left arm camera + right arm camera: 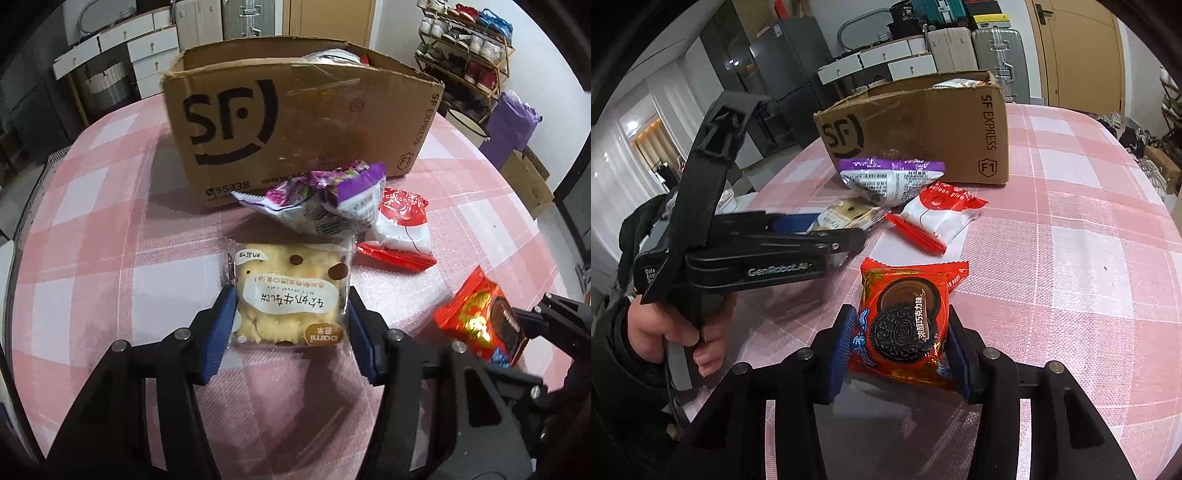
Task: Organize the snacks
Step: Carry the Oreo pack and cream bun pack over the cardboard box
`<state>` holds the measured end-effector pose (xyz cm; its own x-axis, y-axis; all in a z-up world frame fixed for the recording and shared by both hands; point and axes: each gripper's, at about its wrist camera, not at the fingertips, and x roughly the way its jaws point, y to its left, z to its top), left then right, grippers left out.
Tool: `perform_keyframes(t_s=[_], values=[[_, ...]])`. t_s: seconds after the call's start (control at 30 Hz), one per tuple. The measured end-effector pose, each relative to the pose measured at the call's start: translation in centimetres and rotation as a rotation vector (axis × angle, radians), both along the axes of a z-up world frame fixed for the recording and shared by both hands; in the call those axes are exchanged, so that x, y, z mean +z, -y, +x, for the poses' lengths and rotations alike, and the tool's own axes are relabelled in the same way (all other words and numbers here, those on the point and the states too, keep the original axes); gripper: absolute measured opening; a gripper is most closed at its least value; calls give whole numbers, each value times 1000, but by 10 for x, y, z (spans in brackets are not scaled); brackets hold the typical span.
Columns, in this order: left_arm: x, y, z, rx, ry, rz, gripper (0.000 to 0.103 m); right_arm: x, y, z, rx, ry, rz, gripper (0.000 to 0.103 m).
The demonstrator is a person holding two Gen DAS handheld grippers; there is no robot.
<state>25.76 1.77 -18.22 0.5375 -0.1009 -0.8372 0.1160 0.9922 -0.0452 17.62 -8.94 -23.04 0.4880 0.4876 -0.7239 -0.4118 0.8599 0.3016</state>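
My left gripper (290,321) is shut on a yellow cake packet (290,295) that rests on the pink checked tablecloth (110,229). My right gripper (899,350) is shut on a red Oreo packet (905,317) and holds it just above the table; that packet also shows at the right of the left wrist view (480,321). A purple snack bag (321,203) and a red-and-white packet (400,229) lie in front of the open SF cardboard box (295,122), which holds some packets. The left gripper also shows in the right wrist view (846,225).
The round table edge (1160,206) curves close at the right. Beyond it stand a shoe rack (465,55), white drawers (147,48) and suitcases (997,55). My hand (676,332) holds the left gripper's handle.
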Motion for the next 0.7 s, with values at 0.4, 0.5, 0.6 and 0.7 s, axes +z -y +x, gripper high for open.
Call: perform_keyframes(t_s=[0.4,0.5,0.6,0.7], values=[[39,-20,-36,29,76,-50,54,33,5,-3,-1,47,57,47],[54,-28,-39,52,98,-59,54,50,6,0,12,76,68,47],[73,-38,-46,67,140,-78,54,65,5,6,28,97,76,47],[91,-47,-49,73,171,-95,54,80,3,14,29,115,83,47]])
